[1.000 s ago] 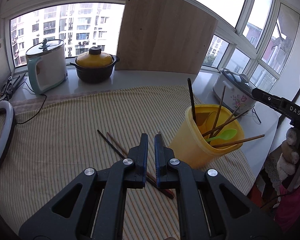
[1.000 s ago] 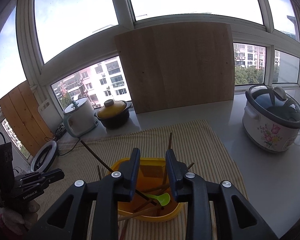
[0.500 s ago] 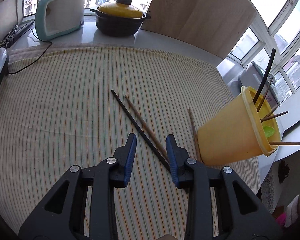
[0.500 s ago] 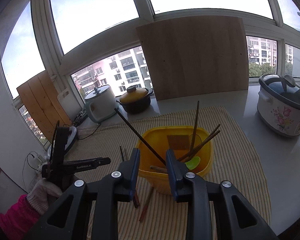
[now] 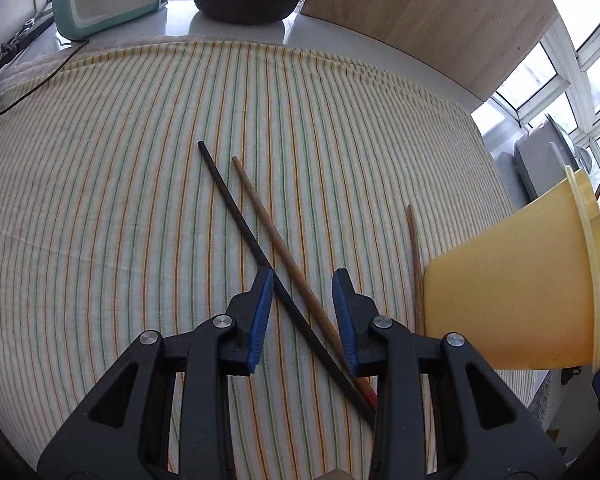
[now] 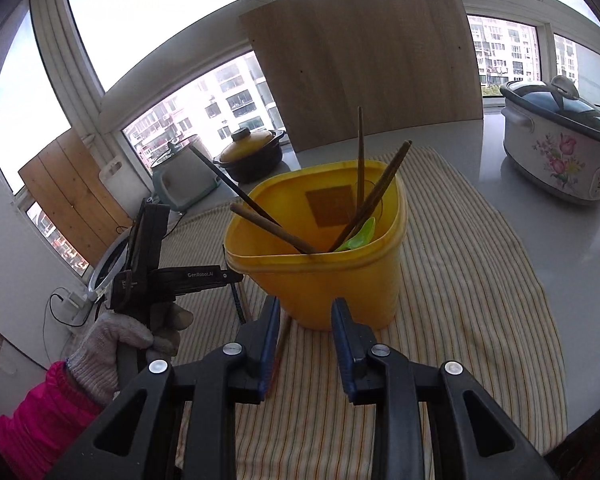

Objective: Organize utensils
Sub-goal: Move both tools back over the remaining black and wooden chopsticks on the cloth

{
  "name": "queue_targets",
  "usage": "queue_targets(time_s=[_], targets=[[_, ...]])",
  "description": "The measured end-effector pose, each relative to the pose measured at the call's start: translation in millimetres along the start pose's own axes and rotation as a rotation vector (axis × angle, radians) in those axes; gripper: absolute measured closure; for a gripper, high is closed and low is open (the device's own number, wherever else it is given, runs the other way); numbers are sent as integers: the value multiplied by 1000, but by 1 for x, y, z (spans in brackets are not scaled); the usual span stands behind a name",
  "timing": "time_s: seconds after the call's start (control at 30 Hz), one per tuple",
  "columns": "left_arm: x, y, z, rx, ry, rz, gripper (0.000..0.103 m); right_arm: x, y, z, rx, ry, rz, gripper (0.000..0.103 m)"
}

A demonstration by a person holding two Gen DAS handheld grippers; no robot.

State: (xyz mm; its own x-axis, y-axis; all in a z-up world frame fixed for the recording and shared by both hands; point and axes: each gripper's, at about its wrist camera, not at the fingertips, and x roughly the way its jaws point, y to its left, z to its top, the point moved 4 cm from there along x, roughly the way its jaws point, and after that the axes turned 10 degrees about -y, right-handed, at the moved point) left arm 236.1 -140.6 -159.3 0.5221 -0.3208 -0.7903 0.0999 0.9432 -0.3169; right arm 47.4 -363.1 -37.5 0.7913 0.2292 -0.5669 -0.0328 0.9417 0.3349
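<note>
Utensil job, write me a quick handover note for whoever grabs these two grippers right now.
Left gripper: open, jaws just opened, lowered astride the black chopstick and a brown chopstick on the striped cloth; nothing gripped.
Right gripper: open, empty, in front of the yellow container.
Done: several chopsticks and a green spoon are in the container.
Left: those two chopsticks, plus a third brown chopstick beside the container's base.

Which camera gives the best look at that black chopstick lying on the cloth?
The left wrist view: the black chopstick lies in plain sight on the striped cloth, running down between the jaws. The right wrist view shows only a short dark piece, mostly hidden.
</note>
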Motion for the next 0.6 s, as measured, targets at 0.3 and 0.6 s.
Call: queue_targets(time_s=[0.3,0.6], targets=[[11,-4,-2,49,8,39,73,17,0,-20,12,58,13,76],[16,-16,-6,193,-16,97,73,31,13,-30,7,100,13,76]])
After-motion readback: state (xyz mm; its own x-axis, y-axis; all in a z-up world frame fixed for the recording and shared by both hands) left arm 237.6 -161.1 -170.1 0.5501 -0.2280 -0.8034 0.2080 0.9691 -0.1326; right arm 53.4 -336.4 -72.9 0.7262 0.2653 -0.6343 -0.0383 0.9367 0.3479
